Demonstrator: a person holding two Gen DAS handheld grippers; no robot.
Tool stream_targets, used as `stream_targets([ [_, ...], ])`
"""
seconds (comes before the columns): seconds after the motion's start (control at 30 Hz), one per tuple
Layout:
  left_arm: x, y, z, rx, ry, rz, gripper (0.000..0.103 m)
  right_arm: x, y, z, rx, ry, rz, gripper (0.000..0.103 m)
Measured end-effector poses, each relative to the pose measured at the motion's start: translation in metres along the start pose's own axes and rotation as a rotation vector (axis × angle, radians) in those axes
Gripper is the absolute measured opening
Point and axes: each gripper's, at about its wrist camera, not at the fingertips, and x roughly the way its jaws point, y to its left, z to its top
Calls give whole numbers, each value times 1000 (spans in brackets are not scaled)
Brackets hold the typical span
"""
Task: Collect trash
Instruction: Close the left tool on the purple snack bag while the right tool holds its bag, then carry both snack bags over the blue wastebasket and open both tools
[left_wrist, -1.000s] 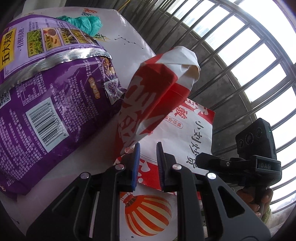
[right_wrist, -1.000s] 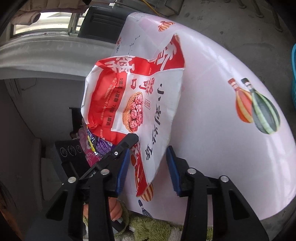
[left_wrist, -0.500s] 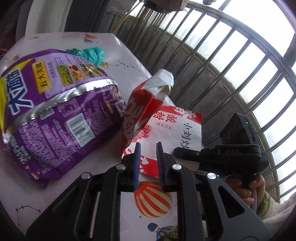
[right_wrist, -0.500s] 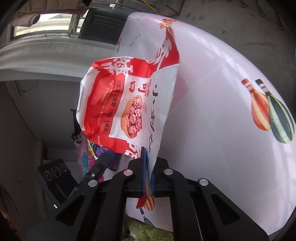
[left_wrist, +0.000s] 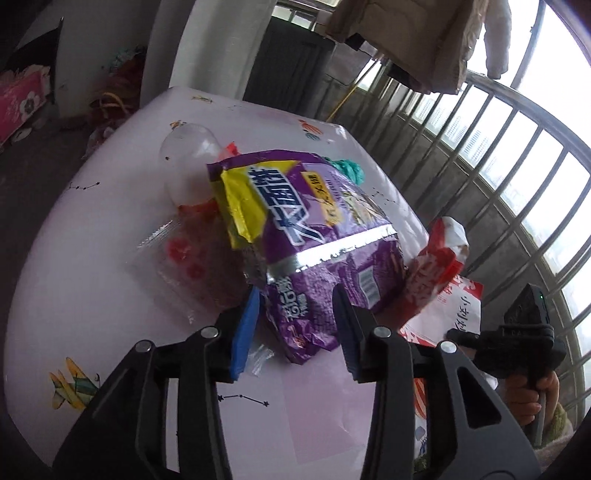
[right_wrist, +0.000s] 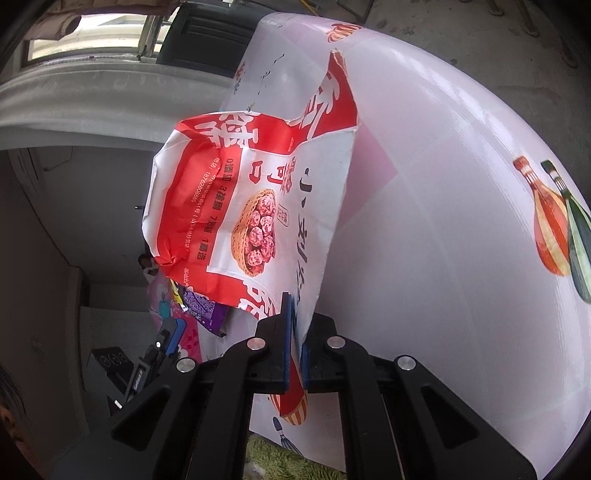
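Note:
A purple snack bag (left_wrist: 314, 251) lies on the white printed table (left_wrist: 92, 266). My left gripper (left_wrist: 295, 301) hovers at its near end, the jaws opening, the bag's lower corner between the blue pads (left_wrist: 245, 328) without being pressed. A red and white paper bag (right_wrist: 251, 206) stands lifted off the table, and my right gripper (right_wrist: 293, 314) is shut on its lower edge. In the left wrist view the same paper bag (left_wrist: 441, 258) rises to the right of the purple one, with the right gripper (left_wrist: 452, 334) and the hand holding it behind.
Beyond the purple bag lie a clear plastic bottle (left_wrist: 188, 147), a clear wrapper with red bits (left_wrist: 177, 258) and a teal crumpled scrap (left_wrist: 349, 168). Window bars (left_wrist: 517, 166) run along the table's right side. The left gripper (right_wrist: 171, 334) shows past the table edge (right_wrist: 236, 369).
My left gripper has drawn back from the paper bag, swung left to the purple bag and spread its jaws. My right gripper has shut on the paper bag's edge.

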Motion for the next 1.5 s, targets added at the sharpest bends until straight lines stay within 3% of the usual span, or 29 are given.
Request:
stream_targets([
  [0.27,22,25,14,-95,17,6,47,5,4,2,-12,11,-16,4],
  [0.5,43,30,20,-174,41,-56,53,10,11,6,-22,19,-34,4],
  [0.57,43,30,20,-183,43,-92,53,11,12,6,-21,19,-33,4],
  [0.8,18,22,15,-241,-58,-362,53,11,11,6,-18,21,-28,4],
  [0.9,14,14,13,-230,-77,-425,53,11,11,6,-16,23,-23,4],
  [1.07,29,1,11,-191,-28,-359,51,11,10,6,-15,18,-26,4],
  [1.27,36,-7,11,-189,-17,-350,24,5,13,3,-23,1,-12,4],
  [1.5,20,-19,11,-139,-45,-356,13,-23,25,-2,-63,-55,6,3],
])
